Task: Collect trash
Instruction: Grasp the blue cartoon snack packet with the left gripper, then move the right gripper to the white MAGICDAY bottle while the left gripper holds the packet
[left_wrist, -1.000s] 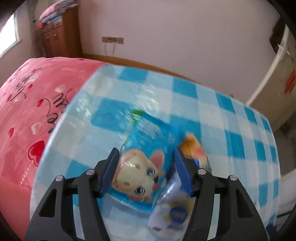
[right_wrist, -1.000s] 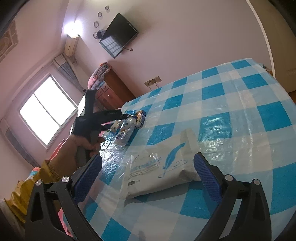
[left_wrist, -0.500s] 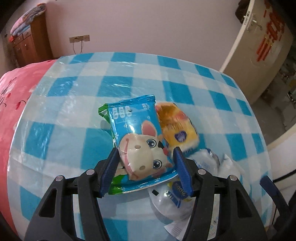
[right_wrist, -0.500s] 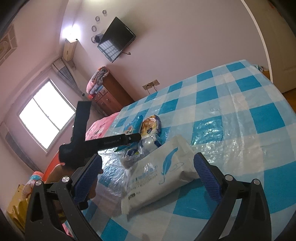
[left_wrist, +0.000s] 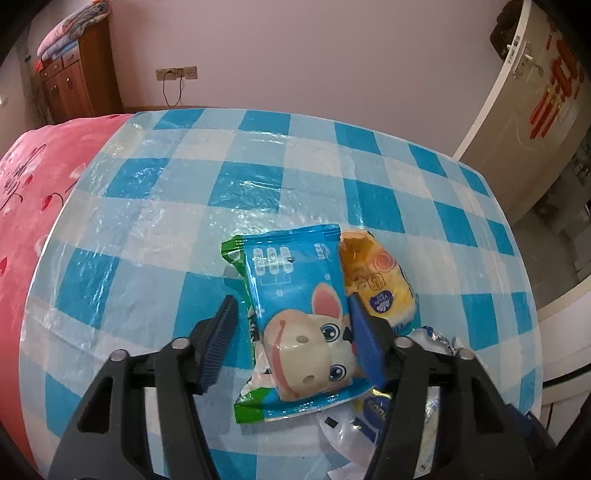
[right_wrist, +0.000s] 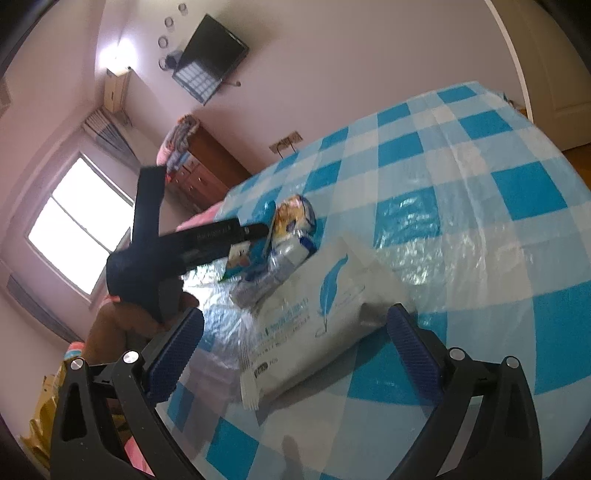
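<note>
Pink bedspread (left_wrist: 33, 192): far left in the left wrist view, printed with red hearts, butting against the checked cover.
Wooden dresser (left_wrist: 79, 79): far left against the wall, folded blankets piled on top.
Checked cover (left_wrist: 155, 229): blue and white squares under clear crinkled plastic, bearing all the trash.
Left gripper (left_wrist: 291, 341): blue pads spread apart – not clenched; right pad touching the right edge of the blue wrapper, left pad clear of it with bare cover showing between.
Blue wrapper (left_wrist: 295, 295): cartoon cow face printed on it, lying flat between the left gripper's pads, over a green-edged packet beneath.
Yellow packet (left_wrist: 376, 280): just right of the blue wrapper, touching its edge, beyond the right pad.
Crumpled clear bottle (left_wrist: 354, 424): near side, partly under the blue wrapper and behind the right finger, blue-and-yellow label showing.
Door (left_wrist: 535, 85): far right, cream, red characters on it.
Left hand (right_wrist: 129, 325): left in the right wrist view, gripping the left gripper's black handle.
Right gripper (right_wrist: 295, 350): jaws wide, holding nothing – hovering near the white pack, pads on either side of it but apart from it.
White pack (right_wrist: 317, 317): blue feather print, lying on the cover just near of the bottle and wrappers.
Wall television (right_wrist: 208, 59): far, high on the wall, dark screen.
</note>
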